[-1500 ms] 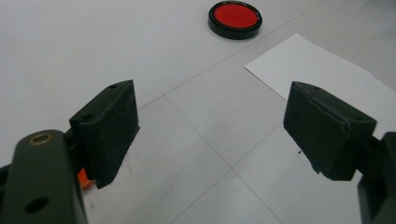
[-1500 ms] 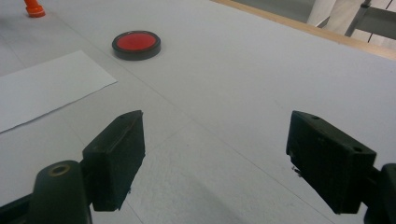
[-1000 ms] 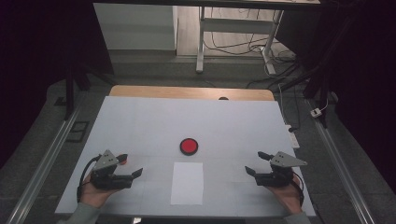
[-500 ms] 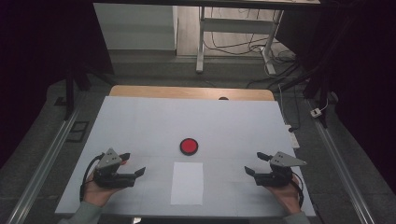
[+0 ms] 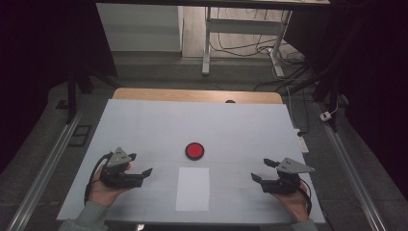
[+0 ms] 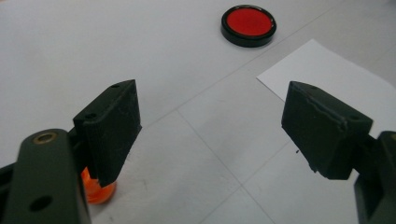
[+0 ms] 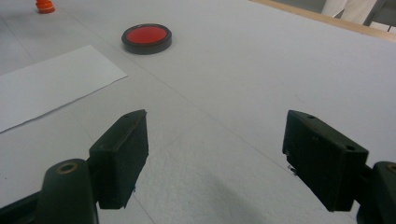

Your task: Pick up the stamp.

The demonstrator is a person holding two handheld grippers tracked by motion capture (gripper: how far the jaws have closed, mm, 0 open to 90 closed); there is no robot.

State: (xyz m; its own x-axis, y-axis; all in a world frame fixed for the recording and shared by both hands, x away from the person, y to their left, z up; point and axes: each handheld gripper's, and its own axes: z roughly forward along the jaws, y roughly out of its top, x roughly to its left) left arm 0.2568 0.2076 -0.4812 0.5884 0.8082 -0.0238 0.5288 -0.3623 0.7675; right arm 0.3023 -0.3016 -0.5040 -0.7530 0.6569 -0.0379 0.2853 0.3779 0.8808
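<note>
Left gripper (image 5: 142, 164) has shifted a little toward the table's near edge since a second ago; right gripper (image 5: 265, 170) has barely moved, red disc and paper same place.

Red disc (image 5: 195, 150): round, flat, red top with a black rim, lying flat on the white table (image 5: 144, 125) about midway between the left and right edges, nearer the near edge than the far one. White sheet of paper (image 5: 193, 188) lies flat just on the near side of it, close but apart.

Left gripper near the near left corner, jaws wide apart, holding nothing, pointing toward the paper. Right gripper near the near right corner, jaws wide apart too, empty, pointing inward. Both well apart from disc and paper.

Left gripper view: disc (image 6: 248, 25) ahead between the jaws, paper corner (image 6: 336, 74) just behind the right-hand jaw, plus a small orange thing (image 6: 95, 189) low behind the left-hand jaw, can't tell what. Right gripper view: disc (image 7: 146, 38), paper (image 7: 46, 86), an orange bit (image 7: 45, 6) at the top edge.
</note>
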